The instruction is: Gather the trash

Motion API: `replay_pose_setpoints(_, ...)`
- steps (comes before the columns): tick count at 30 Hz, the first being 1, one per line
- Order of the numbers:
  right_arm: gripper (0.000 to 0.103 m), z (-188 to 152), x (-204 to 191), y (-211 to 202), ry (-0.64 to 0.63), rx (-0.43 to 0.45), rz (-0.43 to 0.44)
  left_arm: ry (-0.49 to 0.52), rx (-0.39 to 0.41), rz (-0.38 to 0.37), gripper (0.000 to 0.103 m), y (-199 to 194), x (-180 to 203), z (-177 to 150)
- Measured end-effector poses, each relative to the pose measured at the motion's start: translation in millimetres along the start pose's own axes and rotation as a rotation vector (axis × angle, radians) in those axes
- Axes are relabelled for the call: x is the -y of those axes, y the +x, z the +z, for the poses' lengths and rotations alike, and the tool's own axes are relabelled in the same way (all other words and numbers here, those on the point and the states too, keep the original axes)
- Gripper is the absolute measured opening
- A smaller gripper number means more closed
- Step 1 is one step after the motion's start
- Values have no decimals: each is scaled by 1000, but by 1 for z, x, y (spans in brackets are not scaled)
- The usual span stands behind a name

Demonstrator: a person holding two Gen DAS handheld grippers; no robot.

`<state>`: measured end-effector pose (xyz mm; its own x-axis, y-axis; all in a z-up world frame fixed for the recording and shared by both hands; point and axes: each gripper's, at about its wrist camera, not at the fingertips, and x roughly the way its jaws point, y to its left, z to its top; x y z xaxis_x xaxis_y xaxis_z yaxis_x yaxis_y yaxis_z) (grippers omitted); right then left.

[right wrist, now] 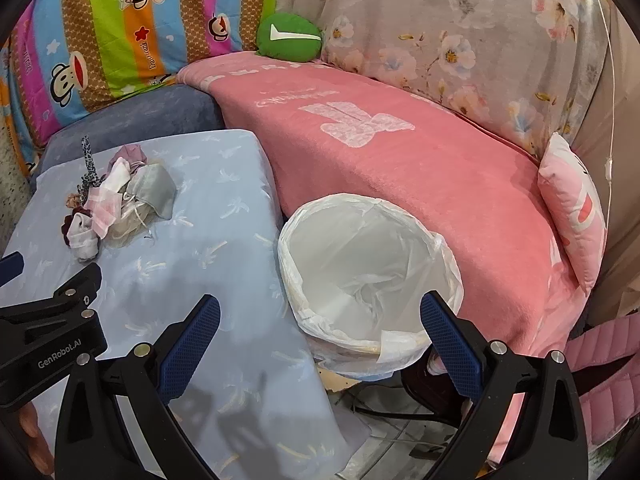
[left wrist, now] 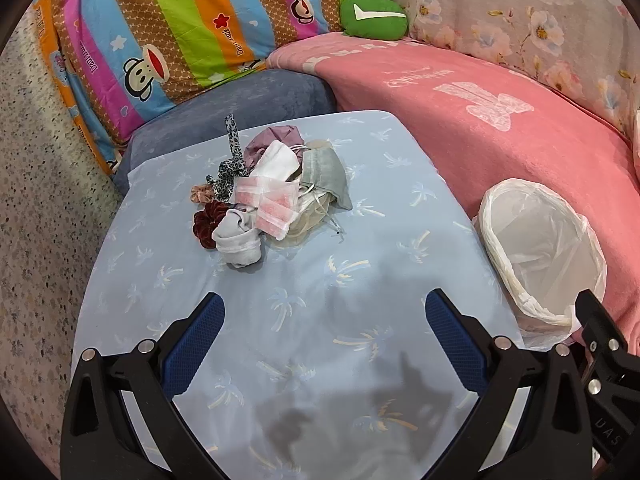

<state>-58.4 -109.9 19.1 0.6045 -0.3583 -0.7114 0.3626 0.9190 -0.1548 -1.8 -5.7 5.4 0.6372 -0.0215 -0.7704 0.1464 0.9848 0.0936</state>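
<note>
Two grippers are hovering with jaws spread wide and nothing between them as I am lining up the first pick of the cleanup. My left gripper [left wrist: 324, 316] is facing the pile of trash [left wrist: 268, 196], which is lying well ahead of its fingers on the blue cloth [left wrist: 304, 360]: face masks, scrunchies and crumpled fabric heaped together. My right gripper [right wrist: 320, 318] is pointing at the lined bin [right wrist: 368, 280], which is sitting just beyond its fingertips, beside the cloth's edge and against the pink blanket [right wrist: 440, 176]. The bin appears to be holding only its bag. By my judgement, nothing is collected yet; next I am needing to advance the left gripper onto one piece at the pile's near edge and close.
</note>
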Motion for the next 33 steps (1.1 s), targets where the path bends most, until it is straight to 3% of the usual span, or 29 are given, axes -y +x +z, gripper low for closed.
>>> replay_pose_setpoints(11, 97, 9, -16, 0, 57, 44, 6, 17, 14, -63, 96, 19, -22, 5)
replay_pose_setpoints(21, 97, 23, -54, 22, 73, 57, 62, -82, -26, -92, 96, 68, -79, 11)
replay_pose_setpoints(27, 97, 35, -90, 43, 54, 57, 137, -139, -69, -100, 96, 102, -116, 13)
replay_pose_setpoints(33, 97, 44, -126, 64, 58, 32, 230, -171, -85, -181, 96, 126, -138, 19)
